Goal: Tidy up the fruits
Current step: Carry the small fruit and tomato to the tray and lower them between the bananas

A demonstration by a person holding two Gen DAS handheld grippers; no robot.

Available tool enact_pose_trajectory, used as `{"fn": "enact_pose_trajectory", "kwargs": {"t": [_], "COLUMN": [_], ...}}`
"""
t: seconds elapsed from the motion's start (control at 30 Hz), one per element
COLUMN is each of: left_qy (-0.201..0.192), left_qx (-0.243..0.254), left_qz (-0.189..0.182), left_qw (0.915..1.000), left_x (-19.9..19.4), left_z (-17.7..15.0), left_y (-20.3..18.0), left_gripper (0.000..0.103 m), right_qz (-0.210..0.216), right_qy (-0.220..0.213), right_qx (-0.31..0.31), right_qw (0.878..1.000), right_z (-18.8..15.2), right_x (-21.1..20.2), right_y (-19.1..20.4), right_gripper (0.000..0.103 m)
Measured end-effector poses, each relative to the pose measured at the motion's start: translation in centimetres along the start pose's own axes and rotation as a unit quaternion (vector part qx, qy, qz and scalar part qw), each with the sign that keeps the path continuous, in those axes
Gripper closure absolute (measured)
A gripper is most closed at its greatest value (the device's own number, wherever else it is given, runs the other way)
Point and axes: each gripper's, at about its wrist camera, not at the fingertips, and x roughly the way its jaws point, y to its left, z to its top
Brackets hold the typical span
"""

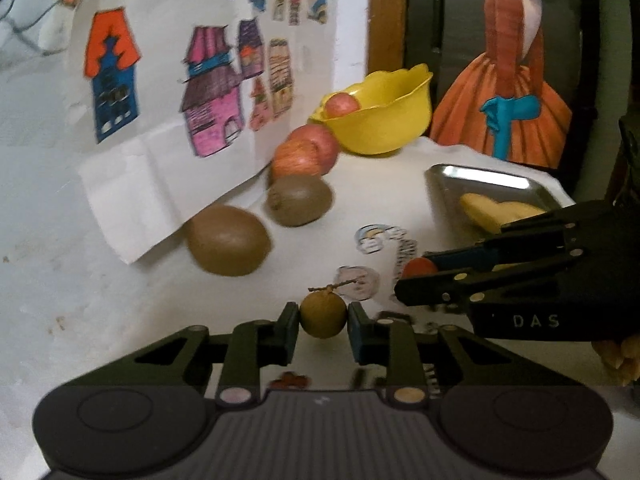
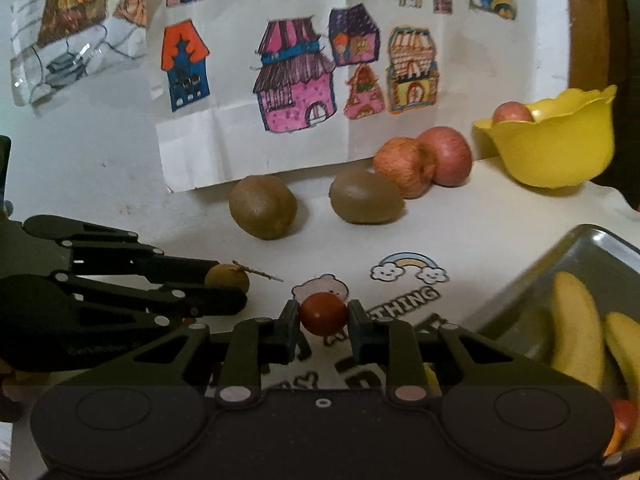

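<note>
Pinching a longan (image 1: pixel 323 315), left claw (image 1: pixel 323 318); right claw (image 2: pixel 323 316) (marked "DAS") grips a tomato (image 2: pixel 323 314).

Fruit and tray partly hidden or cropped

In the left wrist view the bananas (image 1: pixel 496 210) on the metal tray (image 1: pixel 480 176) are partly covered by the right gripper (image 1: pixel 416 276); the far apple (image 1: pixel 320 140) is half hidden behind the near apple (image 1: pixel 296 158); in the right wrist view the tray (image 2: pixel 592 248) is cut off by the frame edge; the apple in the yellow bowl (image 2: pixel 552 152) is seen only above the rim.
</note>
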Motion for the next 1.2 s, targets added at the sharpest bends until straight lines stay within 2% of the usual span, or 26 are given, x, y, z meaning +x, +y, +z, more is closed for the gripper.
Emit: {"fn": "enact_pose_trajectory", "kwargs": {"t": [0.33,0.63,0.9,1.2], "left_qy": [-0.034,-0.054,-0.058,-0.048], "left_qx": [0.000,0.014,0.022,0.032], "left_qz": [-0.029,-0.069,-0.094,-0.092], "left_qw": [0.9990,0.9960,0.9936,0.9941], "left_x": [-1.5,-0.5,2.2,5.7], "left_z": [1.1,3.4,5.1,5.6], "left_y": [-5.1,-10.9,-14.4,-15.8], "left_gripper": [0.074,0.074,0.074,0.074], "right_qz": [-0.043,-0.106,-0.141,-0.131], "right_qy": [-0.031,-0.049,-0.059,-0.063], "right_qx": [0.022,0.041,0.050,0.061], "right_qw": [0.998,0.992,0.987,0.987], "right_z": [-1.4,-3.3,-4.8,-5.7], "right_x": [-7.1,-12.4,-12.6,-10.9], "right_y": [-3.1,-7.7,-11.6,-13.9], "right_gripper": [0.076,0.076,0.076,0.076]}}
